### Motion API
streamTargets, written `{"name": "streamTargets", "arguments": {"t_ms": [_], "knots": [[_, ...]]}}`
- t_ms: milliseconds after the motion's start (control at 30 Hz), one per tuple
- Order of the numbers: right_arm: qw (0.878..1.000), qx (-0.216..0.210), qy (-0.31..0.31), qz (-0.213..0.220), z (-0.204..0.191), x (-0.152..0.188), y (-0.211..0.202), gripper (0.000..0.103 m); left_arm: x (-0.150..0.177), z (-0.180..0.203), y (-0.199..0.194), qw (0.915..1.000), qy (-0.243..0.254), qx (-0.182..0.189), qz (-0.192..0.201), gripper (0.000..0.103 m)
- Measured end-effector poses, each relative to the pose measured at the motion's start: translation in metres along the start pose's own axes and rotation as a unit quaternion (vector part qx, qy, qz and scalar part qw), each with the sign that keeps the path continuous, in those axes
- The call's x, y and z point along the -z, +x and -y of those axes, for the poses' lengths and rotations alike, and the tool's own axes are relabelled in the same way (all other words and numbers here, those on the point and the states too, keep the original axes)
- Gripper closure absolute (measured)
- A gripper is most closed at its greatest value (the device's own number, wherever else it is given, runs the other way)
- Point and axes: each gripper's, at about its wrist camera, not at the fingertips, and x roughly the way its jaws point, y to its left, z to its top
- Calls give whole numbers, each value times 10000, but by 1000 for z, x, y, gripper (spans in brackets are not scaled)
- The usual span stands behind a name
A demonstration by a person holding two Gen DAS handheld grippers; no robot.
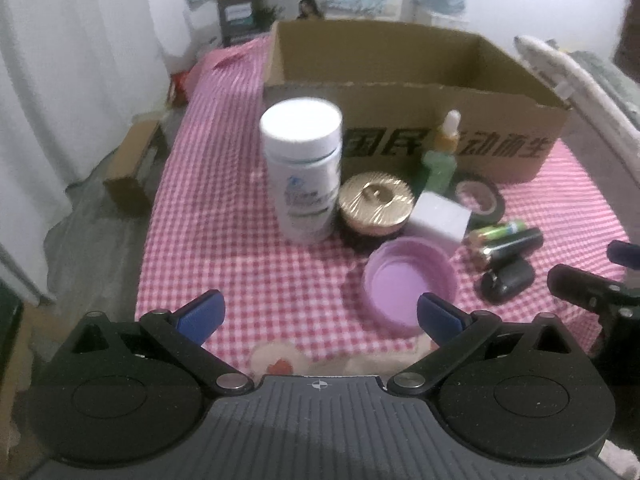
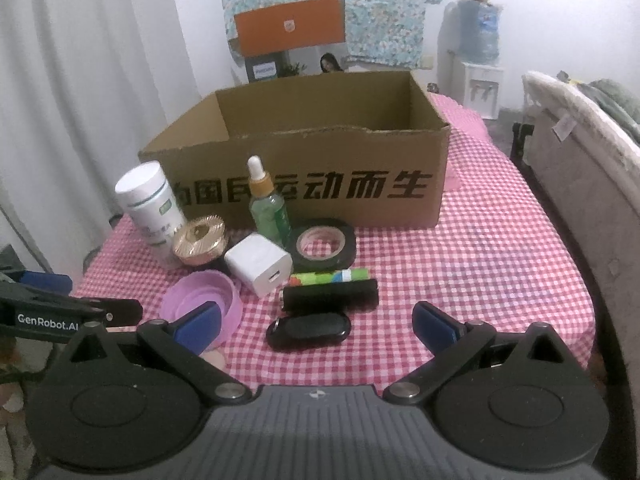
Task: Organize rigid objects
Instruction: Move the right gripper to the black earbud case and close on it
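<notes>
**Small Things Clustered Before an Open Carton**

While we hold both grippers low over the near edge, the pink checked tablecloth [image 2: 460, 264] spreads beneath everything we see. On it stands the cardboard box [image 2: 320, 168], open-topped, black characters printed across its near wall; in the right wrist view it sits at twelve o'clock from our fingers.

Next in size comes the white bottle [image 1: 302, 172], upright with its white cap on, at about eleven o'clock in the left wrist view. Just beside it, toward three o'clock, sits the gold-lidded jar [image 1: 374, 208]. At one o'clock from the jar the green dropper bottle [image 2: 266, 204] stands upright close before the box wall. The black tape roll [image 2: 323, 245] lies flat just right of the dropper bottle. The purple lid [image 1: 408, 284] lies open side up, nearest our left gripper.

Smaller still: the white charger cube [image 2: 258, 264] rests between jar and tape; the black cylinder [image 2: 332, 295] lies on its side with the green battery [image 2: 328, 277] just behind it; the black key fob [image 2: 308, 330] lies nearest the right gripper.

Our left gripper [image 1: 320, 318] has its blue pads spread wide and holds nothing. Our right gripper [image 2: 318, 326] is likewise wide apart and holds nothing, the key fob lying between its fingers.
</notes>
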Motion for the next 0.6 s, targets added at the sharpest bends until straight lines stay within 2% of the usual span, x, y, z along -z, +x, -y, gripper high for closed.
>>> {"name": "streamTargets", "arguments": {"t_ms": [133, 200, 367, 467, 600], "knots": [[9996, -72, 181, 190, 12, 0, -5, 0, -3, 5, -4, 9983, 196, 351, 422, 0], [9992, -103, 292, 244, 20, 0, -6, 0, -5, 8, -8, 9954, 290, 619, 664, 0], [9961, -327, 748, 338, 43, 0, -9, 3, -14, 26, -15, 9867, 753, 978, 1061, 0], [9930, -501, 1018, 335, 54, 1, -10, 7, -16, 35, -15, 9819, 957, 1195, 1113, 2], [9884, -756, 1286, 276, 62, 2, -9, 15, -16, 48, -9, 9754, 1270, 1517, 973, 11]]}}
